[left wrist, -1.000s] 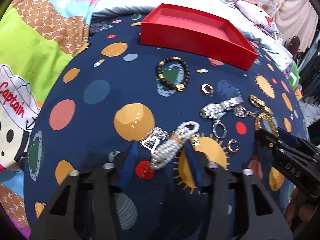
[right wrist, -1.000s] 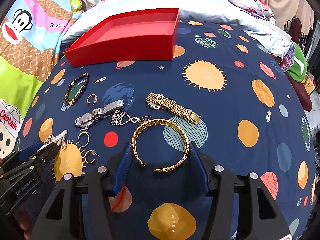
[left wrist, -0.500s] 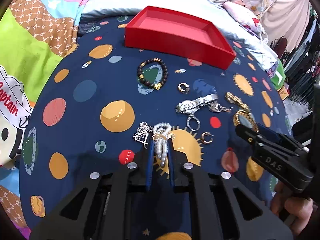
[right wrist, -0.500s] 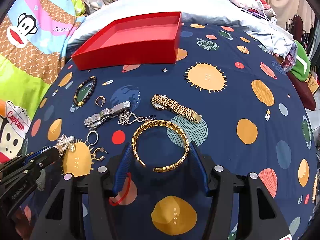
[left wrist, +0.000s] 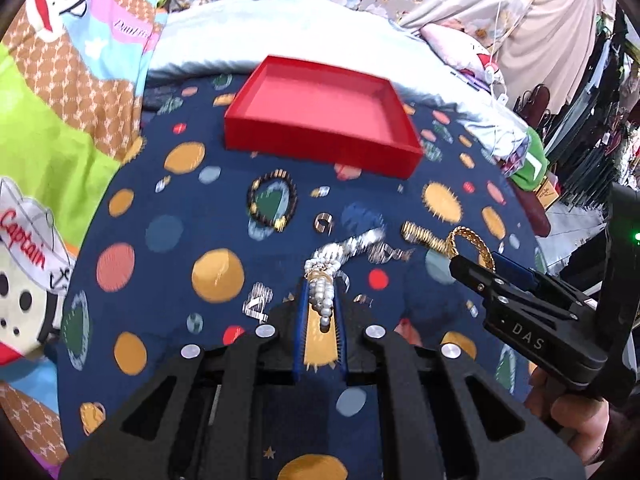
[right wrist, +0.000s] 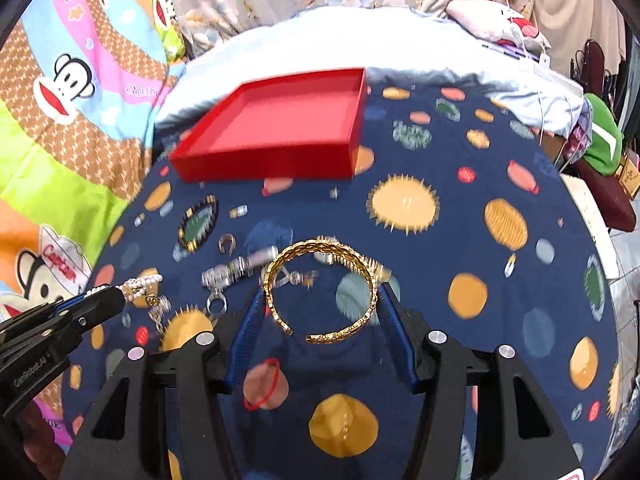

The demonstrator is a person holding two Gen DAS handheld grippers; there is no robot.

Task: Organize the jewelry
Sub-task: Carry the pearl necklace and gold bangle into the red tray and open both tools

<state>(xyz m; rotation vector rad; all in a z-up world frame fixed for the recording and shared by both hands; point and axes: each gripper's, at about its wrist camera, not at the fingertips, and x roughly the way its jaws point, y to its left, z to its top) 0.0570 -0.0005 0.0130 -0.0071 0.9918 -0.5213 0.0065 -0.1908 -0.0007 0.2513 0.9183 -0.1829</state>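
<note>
The left tool (left wrist: 320, 300) clenched a pearl bracelet (left wrist: 323, 286) above the bed (left wrist: 168, 264). The right tool (right wrist: 320, 300) gripped a gold bangle (right wrist: 320, 292), near the red tray (right wrist: 280, 128).

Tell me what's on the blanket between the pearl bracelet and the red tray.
In the left wrist view, the silver watch, a small hoop earring and the black bead bracelet lie between pearl bracelet and red tray.

"DAS" is printed in pale letters on the black body of the right hand-held gripper (left wrist: 476, 266) — "GenRobot.AI" is read along the side of the left hand-held gripper (right wrist: 120, 294). "Captain" is written in red on the cartoon quilt (left wrist: 24, 236).
</note>
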